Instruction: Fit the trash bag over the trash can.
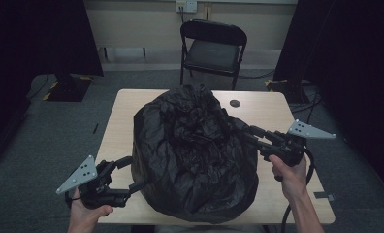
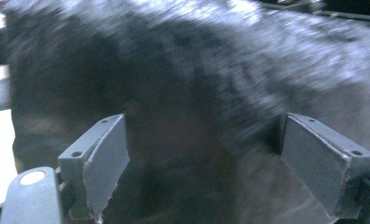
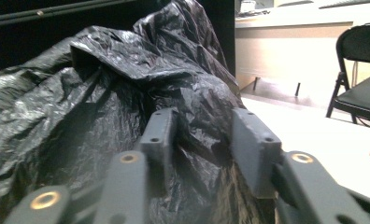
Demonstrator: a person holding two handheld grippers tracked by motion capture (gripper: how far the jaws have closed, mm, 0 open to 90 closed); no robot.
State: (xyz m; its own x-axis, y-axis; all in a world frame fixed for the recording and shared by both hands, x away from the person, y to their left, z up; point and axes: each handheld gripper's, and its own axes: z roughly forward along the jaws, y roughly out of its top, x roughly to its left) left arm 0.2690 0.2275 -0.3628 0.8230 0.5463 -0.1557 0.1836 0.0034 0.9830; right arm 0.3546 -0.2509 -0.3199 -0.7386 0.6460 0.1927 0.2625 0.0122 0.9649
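Observation:
A big crumpled black plastic bag bulges up from the middle of the light wooden table. My left gripper is at the bag's near left flank, open wide. In the left gripper view the blurred bag fills the space just ahead of the spread left gripper, and nothing is pinched. My right gripper reaches into the bag's upper right side. In the right gripper view the right gripper has its jaws partly apart, with wrinkled bag plastic bulging between them.
A black folding chair stands behind the table's far edge and appears at the right of the right gripper view. A small dark round hole marks the far tabletop. Dark curtains flank both sides, with a stand base on the floor at left.

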